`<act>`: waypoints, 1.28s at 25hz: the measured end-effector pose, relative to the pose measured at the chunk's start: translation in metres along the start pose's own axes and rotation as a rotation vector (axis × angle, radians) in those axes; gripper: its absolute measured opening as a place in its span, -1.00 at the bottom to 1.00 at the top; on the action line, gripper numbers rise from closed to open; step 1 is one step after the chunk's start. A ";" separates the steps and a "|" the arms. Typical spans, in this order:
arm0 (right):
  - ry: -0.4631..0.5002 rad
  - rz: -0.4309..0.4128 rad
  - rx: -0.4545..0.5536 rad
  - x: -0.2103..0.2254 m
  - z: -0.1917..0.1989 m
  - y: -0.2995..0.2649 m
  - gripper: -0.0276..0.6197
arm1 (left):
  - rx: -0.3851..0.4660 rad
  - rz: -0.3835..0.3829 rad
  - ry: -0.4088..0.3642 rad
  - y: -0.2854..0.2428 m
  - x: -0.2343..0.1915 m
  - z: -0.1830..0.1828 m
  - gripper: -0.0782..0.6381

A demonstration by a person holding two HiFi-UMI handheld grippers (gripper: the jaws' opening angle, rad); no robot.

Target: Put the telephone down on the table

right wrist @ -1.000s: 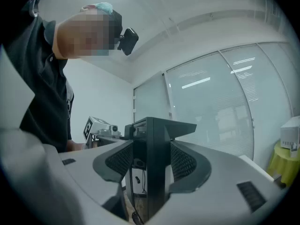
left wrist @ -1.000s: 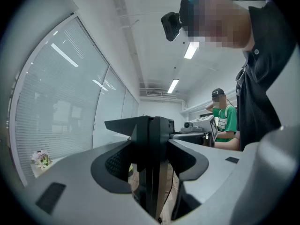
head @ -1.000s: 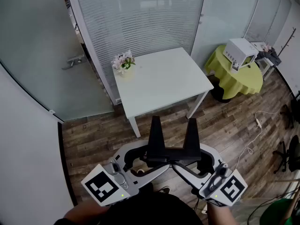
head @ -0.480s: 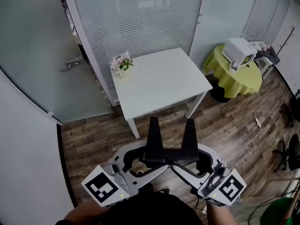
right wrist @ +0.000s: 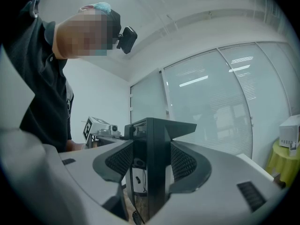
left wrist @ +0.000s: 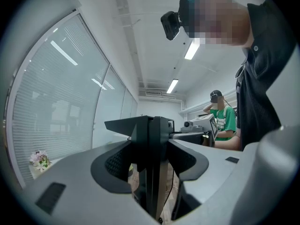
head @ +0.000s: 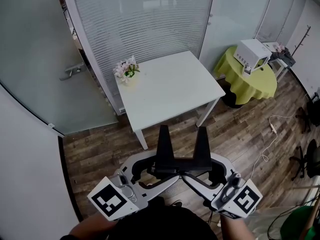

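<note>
The person wears a black collared shirt (left wrist: 262, 78) with a small pale button near the neck. A small black camera (left wrist: 169, 25) is mounted at the head, with a teal headpiece (right wrist: 101, 7) above it. The left hand-held gripper (head: 157, 170) and the right hand-held gripper (head: 198, 170) look alike. Both are pale grey moulded shells with curved arms lined in black mesh padding. The left white cube (head: 112, 201) and the right white cube (head: 245, 201) carry black square markers, each with a tiny green light by its lower edge.
</note>
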State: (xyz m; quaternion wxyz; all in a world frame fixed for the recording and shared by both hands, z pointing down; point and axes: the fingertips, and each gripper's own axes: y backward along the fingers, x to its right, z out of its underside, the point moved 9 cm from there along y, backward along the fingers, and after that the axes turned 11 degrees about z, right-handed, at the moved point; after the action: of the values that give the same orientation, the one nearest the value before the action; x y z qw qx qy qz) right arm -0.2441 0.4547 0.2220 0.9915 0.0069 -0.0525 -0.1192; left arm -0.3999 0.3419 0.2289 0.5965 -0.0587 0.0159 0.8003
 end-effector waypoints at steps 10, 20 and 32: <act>-0.005 0.064 0.003 0.001 0.009 -0.036 -0.13 | -0.013 0.064 0.002 0.014 -0.043 0.004 -0.11; -0.016 0.114 0.001 0.016 0.016 -0.057 -0.13 | -0.019 0.107 0.010 0.008 -0.077 0.006 -0.11; -0.008 0.082 0.005 0.106 0.009 -0.053 -0.13 | -0.013 0.082 0.010 -0.070 -0.115 0.002 -0.11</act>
State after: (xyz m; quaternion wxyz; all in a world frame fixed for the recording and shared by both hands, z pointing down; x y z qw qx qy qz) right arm -0.1548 0.3780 0.2408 0.9953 0.0066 -0.0569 -0.0782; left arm -0.3007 0.2529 0.2473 0.5629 -0.0656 0.0160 0.8238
